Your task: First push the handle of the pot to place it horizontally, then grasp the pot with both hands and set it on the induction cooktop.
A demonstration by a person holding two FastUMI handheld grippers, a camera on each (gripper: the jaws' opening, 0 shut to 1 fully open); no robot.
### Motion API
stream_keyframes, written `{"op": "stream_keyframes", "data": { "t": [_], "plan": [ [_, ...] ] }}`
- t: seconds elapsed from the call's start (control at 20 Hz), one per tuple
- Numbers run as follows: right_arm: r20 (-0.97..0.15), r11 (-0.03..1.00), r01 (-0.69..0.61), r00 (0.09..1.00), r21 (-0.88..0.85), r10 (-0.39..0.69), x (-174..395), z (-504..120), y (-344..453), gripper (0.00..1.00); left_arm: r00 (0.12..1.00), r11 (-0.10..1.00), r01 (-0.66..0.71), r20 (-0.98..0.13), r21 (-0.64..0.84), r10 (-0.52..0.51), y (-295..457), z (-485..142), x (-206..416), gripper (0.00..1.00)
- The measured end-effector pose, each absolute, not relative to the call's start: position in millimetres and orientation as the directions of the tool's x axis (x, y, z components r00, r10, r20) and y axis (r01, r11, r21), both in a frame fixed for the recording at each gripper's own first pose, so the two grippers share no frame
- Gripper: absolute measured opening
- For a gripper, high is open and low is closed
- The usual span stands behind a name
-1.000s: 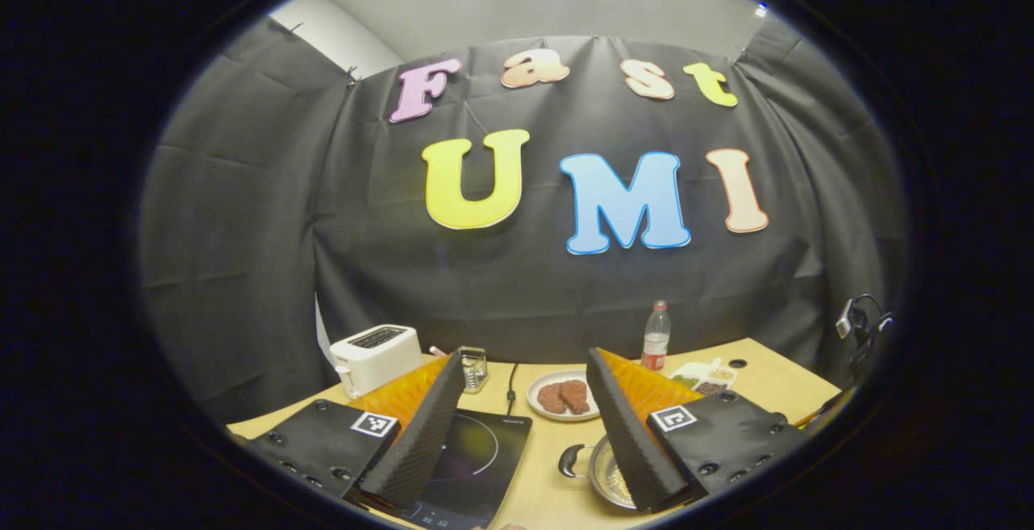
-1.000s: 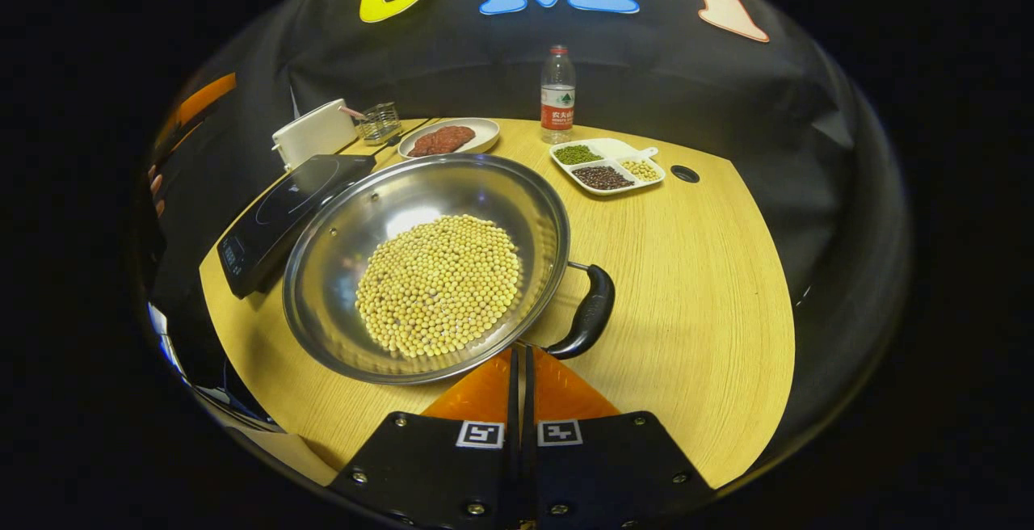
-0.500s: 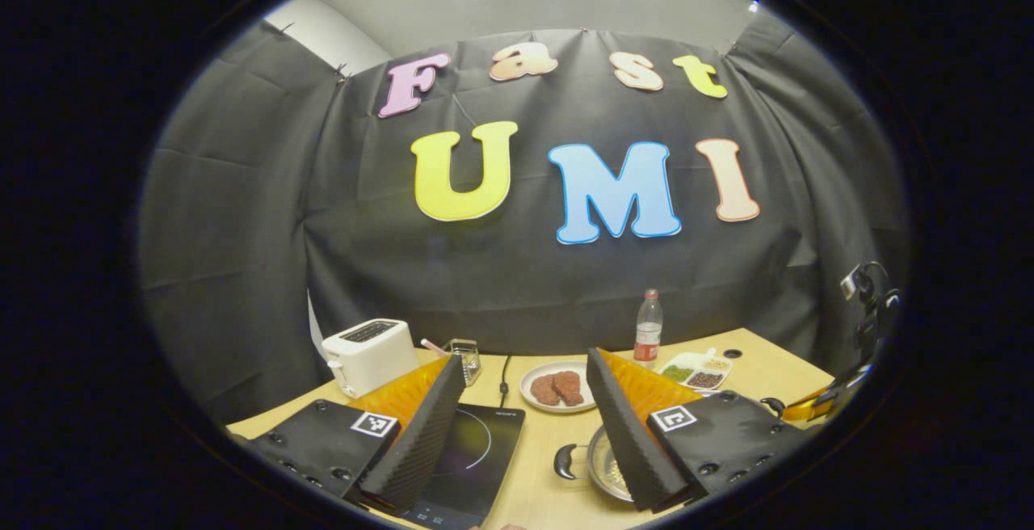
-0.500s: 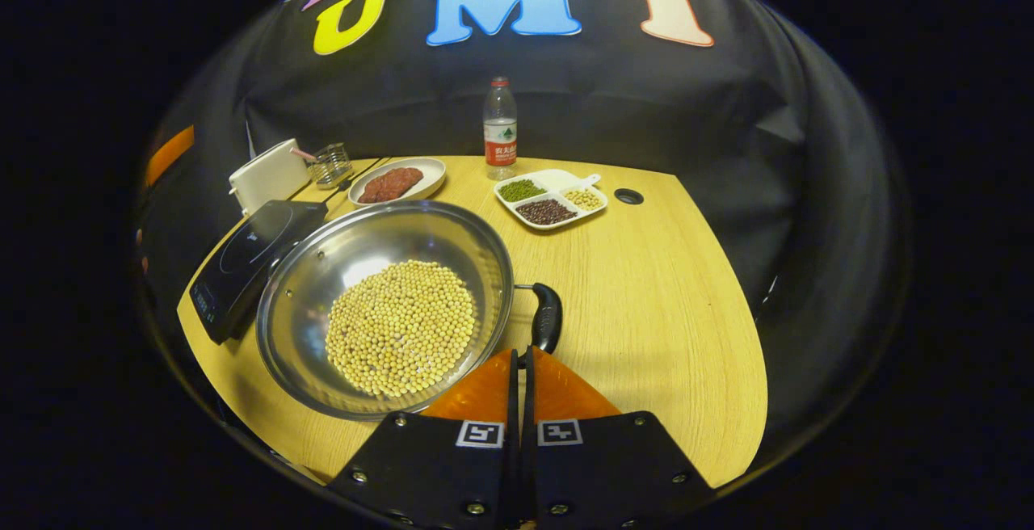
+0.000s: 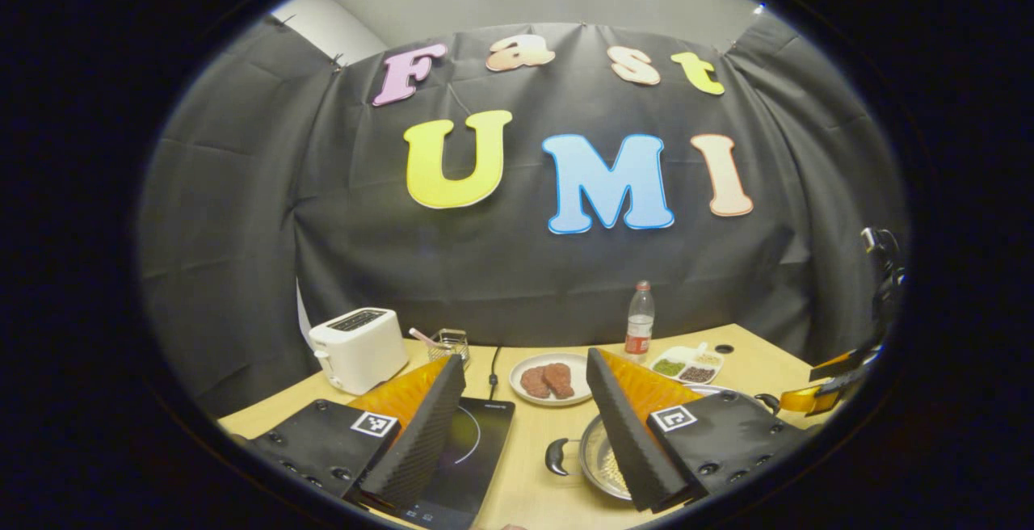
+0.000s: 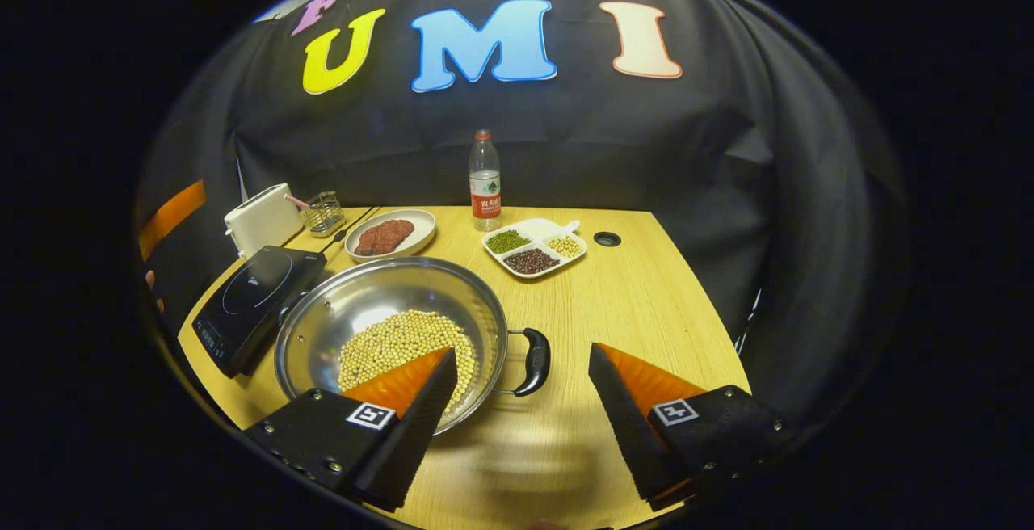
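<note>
We hold both tools, left tool (image 5: 523, 425) and right tool (image 6: 521, 413), wide, flanking the pot (image 6: 393, 334) to grip its 2 handles.

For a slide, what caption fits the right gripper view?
Open right gripper hovers near pot of soybeans beside induction cooktop.

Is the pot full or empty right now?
Partly full: the pot holds a layer of soybeans across its bottom, with bare metal wall above.

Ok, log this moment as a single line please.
phase: pre-grasp | pot: on table, soybeans inside, beside induction cooktop | right gripper: open near handle | left gripper: open, empty
</note>
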State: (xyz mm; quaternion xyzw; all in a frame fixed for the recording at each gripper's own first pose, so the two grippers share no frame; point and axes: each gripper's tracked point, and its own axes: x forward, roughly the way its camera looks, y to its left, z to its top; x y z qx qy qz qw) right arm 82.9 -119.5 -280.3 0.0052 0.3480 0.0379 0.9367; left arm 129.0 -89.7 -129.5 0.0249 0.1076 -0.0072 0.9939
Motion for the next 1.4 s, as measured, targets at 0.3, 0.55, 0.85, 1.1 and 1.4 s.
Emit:
{"op": "stream_keyframes", "data": {
  "t": [0.3,0.55,0.85,1.1,1.4],
  "plan": [
    [-0.645,0.998,-0.059,0.761,0.039,0.070,87,-281,-115,1.00,0.966,0.999,0.037,-0.258,0.024,-0.029,-91,-153,136,0.92],
    [-0.653,0.999,-0.037,0.756,0.037,0.052,93,-286,-119,1.00,0.942,0.997,0.072,-0.330,0.039,-0.055,-97,-190,141,0.98],
    [-0.668,0.999,-0.039,0.743,0.034,0.052,98,-297,-119,1.00,0.903,0.993,0.112,-0.419,0.021,-0.093,-107,-237,149,0.98],
    [-0.682,0.999,-0.042,0.729,0.029,0.050,102,-307,-120,1.00,0.861,0.991,0.133,-0.494,-0.011,-0.121,-114,-273,154,1.00],
    [-0.704,0.999,-0.038,0.709,0.031,0.049,107,-322,-121,1.00,0.815,0.989,0.148,-0.563,-0.028,-0.139,-122,-304,157,0.99]
  ]
}}
